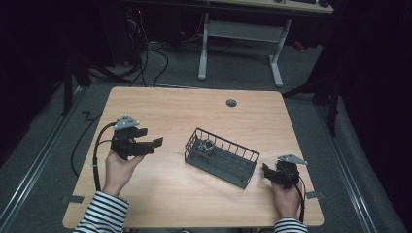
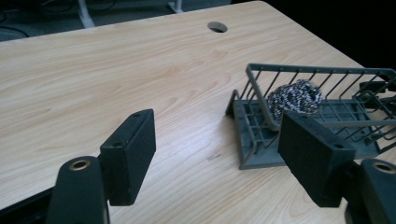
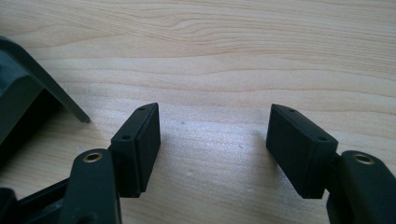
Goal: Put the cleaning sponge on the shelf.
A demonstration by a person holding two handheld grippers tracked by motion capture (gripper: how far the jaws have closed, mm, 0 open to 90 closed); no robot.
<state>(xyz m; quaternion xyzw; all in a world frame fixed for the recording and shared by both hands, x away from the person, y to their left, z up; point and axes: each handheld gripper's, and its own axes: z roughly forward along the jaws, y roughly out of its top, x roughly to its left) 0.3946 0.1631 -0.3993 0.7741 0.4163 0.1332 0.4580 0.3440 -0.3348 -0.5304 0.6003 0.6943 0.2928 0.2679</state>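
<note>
1. High view: dark wire basket on the pale wood-grain worktop, between the left tongs and the right tongs, much nearer the right pair. Rectangular, thin-barred, long axis slanting from far-left to near-right. Small shiny steel scourer inside, at the end toward the left tongs.
2. Left gripper view: left tongs parted with nothing between the flat, matte black pads, bare worktop in the gap. Basket ahead and to the right, open short end facing the tongs. Scourer a rounded tangle of glinting metal coils on the slatted floor.
3. Right gripper view: right tongs spread wide and empty, low over streaked wood grain. Dark, smooth corner of the basket just left of the left pad, apart from it.
</note>
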